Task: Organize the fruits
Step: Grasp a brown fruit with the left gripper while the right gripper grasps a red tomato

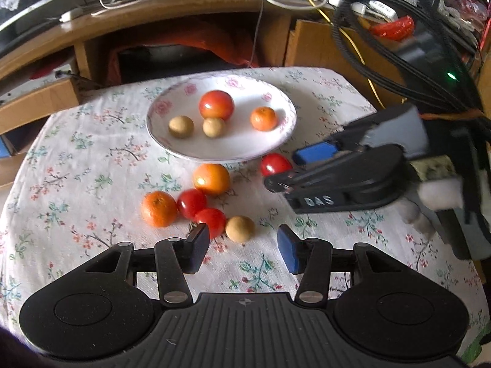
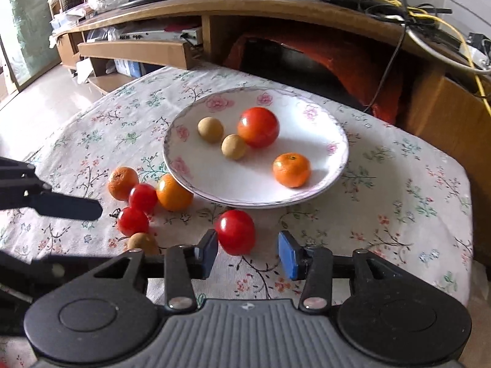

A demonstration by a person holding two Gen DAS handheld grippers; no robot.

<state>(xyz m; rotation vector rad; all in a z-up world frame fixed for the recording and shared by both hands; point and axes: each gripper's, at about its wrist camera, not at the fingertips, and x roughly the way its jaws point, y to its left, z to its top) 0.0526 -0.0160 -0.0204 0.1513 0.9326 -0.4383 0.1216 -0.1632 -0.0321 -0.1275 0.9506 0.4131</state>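
Left gripper (image 1: 243, 245): black, ribbed body lying nearest the lens; blue-padded jaws standing apart with nothing between them, hovering over the cloth.
Brown fruit (image 1: 240, 228): small, round, matte tan; sitting just beyond the gap of the left jaws, toward 12 o'clock.
Right gripper (image 2: 248, 251): same black build, blue pads; jaws standing apart, not pressing anything.
Red tomato (image 2: 235, 231): glossy and smooth, sitting at the mouth of the right jaws, nearer the left pad; touching or not, I cannot tell.
Writing: white letters "DAS" showing on the right gripper's black side in the left wrist view, at 3 o'clock.
Plate (image 1: 172, 145): white, round, shallow, pink flowers printed on the rim; holding one large tomato, one orange and two tan fruits.
Loose cluster: an orange (image 1: 159, 208), two small tomatoes and a larger orange-red fruit (image 1: 211, 179) lying at 6 to 7 o'clock of the plate, bunched together.
Tablecloth (image 1: 92, 159): white woven fabric printed with small flowers, covering the table.
Background: curved wooden desk (image 2: 276, 6) carrying tangled cables at 12 o'clock.
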